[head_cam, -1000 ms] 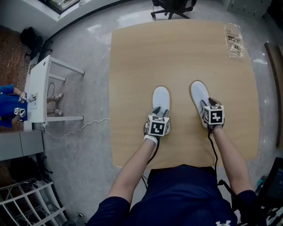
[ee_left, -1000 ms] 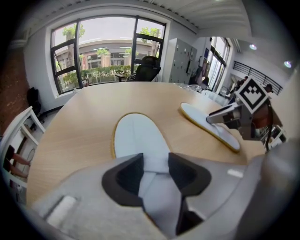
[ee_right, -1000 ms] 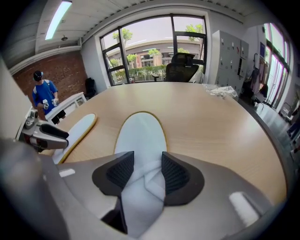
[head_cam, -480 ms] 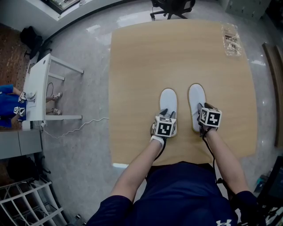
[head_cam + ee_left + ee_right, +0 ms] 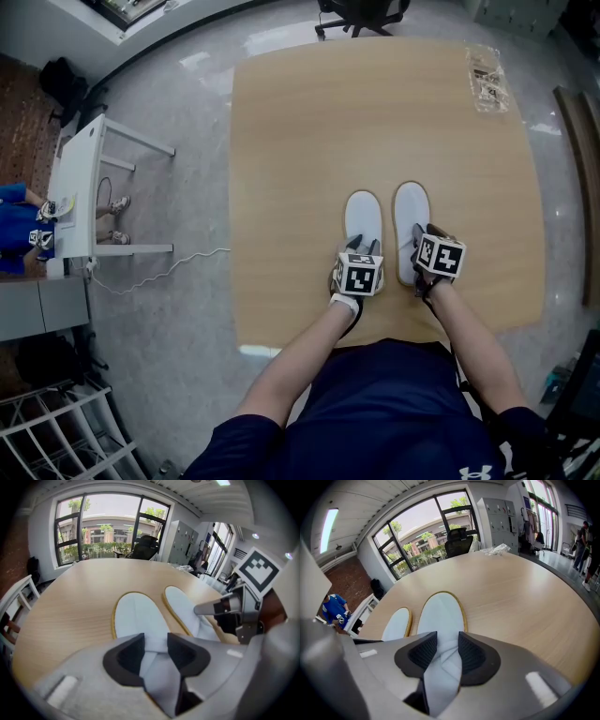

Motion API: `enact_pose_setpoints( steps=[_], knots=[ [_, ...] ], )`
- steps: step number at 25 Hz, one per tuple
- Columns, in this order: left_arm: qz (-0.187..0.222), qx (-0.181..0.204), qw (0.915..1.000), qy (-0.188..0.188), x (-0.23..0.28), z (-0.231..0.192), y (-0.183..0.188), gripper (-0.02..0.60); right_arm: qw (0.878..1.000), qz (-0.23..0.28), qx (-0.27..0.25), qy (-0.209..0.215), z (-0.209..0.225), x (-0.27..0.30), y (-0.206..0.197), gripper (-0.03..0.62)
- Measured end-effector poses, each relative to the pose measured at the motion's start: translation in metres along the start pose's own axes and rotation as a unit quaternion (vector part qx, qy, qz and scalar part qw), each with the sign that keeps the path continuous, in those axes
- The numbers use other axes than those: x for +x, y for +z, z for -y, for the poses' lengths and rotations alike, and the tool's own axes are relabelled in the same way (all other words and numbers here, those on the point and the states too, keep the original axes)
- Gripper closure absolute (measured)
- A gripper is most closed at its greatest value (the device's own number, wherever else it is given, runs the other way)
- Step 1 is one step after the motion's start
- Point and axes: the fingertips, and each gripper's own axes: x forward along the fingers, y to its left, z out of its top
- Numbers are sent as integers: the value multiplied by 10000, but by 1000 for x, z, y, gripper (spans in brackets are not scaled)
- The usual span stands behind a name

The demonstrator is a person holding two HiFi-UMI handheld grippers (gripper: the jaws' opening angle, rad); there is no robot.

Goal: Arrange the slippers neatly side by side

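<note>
1. The left gripper [image 5: 154, 645] is clamping the left slipper [image 5: 136, 613] at its near end, with both pads pressing on the folded white cloth.
2. The right gripper [image 5: 446, 649] is gripping the right slipper [image 5: 440, 613] the same way, its jaws closed on the cloth at the end nearest the person.
3. Each slipper is lying flat on the table [image 5: 375, 122] and stretching straight ahead of its gripper, toe pointing away.
4. The two are sitting just beside each other, with a thin strip of wood showing between them; the grippers are hanging close together above the near ends.
5. Ahead of the toes, bare tabletop is running on to the far edge.
6. A plastic bag [image 5: 487, 80] is lying far ahead and to the right of the right gripper, near the far corner, well apart from both slippers.
7. An office chair [image 5: 361, 14] is standing beyond the far edge, ahead of the left gripper.
8. Well off to the left of the left gripper, a white side table [image 5: 80, 187] is standing on the floor [image 5: 178, 141], with a cable [image 5: 159, 277] trailing from it towards the big table.
9. A person in blue [image 5: 19, 225] is sitting beyond that side table.
</note>
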Motion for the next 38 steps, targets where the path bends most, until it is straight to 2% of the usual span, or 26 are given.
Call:
enact_pose_setpoints(
  steps=[8,15,30,32,35,38],
  knots=[
    [53,58,10000,-28,1,10,-10,433,9997,16,-34,256,-12,-4,-13,450],
    [72,19,10000,7,0,14,-10,433,9998,-22,148,124,-11,-7,-23,451],
    [24,317,9995,-41,-2,16,-14,430,9995,26,-160,285,-18,-13,-20,451],
    [265,481,9985,-56,-12,18,-5,430,9982,320,-390,324,-22,-25,-8,410],
    [861,684,9939,-114,-39,24,19,431,9897,873,-1053,421,-30,-48,14,408],
    [1210,622,9906,-160,-67,26,36,433,9844,1177,-1164,591,-36,-68,30,408]
  ],
)
